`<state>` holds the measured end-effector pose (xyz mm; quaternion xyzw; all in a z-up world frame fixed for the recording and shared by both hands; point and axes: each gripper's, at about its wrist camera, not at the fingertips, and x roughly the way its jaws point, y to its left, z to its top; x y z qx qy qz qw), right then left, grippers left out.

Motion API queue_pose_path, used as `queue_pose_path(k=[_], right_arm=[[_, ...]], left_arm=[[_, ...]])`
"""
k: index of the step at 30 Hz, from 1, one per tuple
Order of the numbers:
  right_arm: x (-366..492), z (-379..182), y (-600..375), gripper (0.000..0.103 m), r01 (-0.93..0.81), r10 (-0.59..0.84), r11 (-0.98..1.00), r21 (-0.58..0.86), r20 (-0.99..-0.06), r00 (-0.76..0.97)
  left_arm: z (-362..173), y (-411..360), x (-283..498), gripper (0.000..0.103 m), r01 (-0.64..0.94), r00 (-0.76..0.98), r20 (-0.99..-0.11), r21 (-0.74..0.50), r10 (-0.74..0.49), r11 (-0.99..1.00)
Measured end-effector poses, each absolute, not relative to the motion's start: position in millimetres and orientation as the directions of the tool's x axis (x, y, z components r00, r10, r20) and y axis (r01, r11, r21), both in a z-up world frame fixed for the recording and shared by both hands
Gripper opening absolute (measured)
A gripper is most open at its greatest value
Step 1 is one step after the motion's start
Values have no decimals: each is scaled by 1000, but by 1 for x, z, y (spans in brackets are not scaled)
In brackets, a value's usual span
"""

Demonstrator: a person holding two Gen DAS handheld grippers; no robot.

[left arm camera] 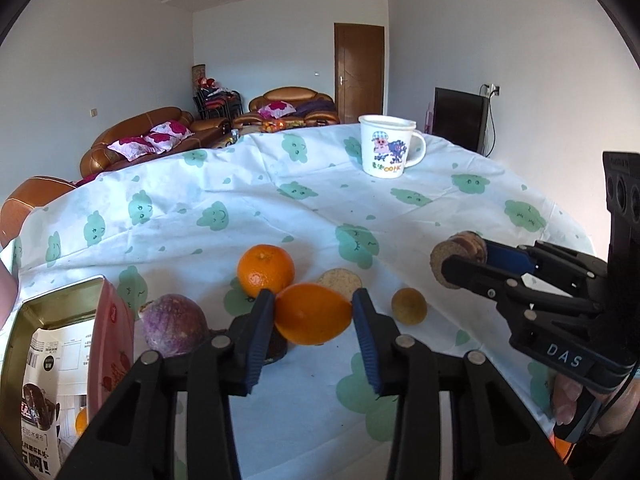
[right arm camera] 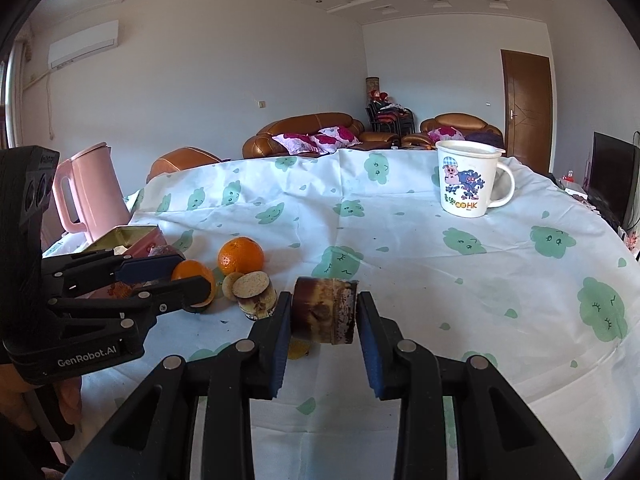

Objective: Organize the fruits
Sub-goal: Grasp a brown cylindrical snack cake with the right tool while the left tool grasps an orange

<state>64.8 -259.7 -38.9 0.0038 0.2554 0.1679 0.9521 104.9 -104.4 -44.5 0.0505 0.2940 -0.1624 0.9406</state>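
Pink kettle [right arm camera: 86, 192] at the bench's left edge, upright, handle toward the camera side. Just beside it an open gold-lined tin [left arm camera: 60, 320] with a pink outer wall, printed packaging inside.

Purple-skinned fruit [left arm camera: 175, 325] sits right against the tin, on the cloud-print cloth [left arm camera: 240, 208].

Left claw [left arm camera: 313, 312] closed on an orange [left arm camera: 312, 314]; blue pads press both sides of it. Orange is low over the cloth near the bench's near-left part; cannot tell if it's lifted clear. A dark round object lies partly under it, too hidden to identify.

Second orange [left arm camera: 265, 275] just behind the gripped one, resting on the cloth. Short brown cut piece with a pale speckled end [right arm camera: 256, 294] stands just to its right, and a small yellow-brown fruit [left arm camera: 409, 305] sits near that.

Right claw [right arm camera: 323, 312] closed on a similar brown cylindrical chunk [right arm camera: 324, 310], held sideways, pads on its two ends, above the cloth around bench centre.

White cartoon-print mug [right arm camera: 470, 178] upright near the far right edge, handle to the right, well apart from the fruit.
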Motion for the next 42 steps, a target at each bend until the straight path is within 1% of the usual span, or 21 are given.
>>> queue_pose_path(k=[8,16,42], right_arm=[[54,-35,-257,34,-344,334,937,57,-429,839],[48,-34,-257,34,-351,340,935,48,-395,853],[28,-30,-261,34,-366,358,930,27,-276,892]], left_arm=[[-35,-92,92,42,307,832,-481,-18,-277,952],[-30,-87,82,42,294,863,-425,-20,-274,956],[-22,-83,62,42,266,911,-325,-3,-253,964]])
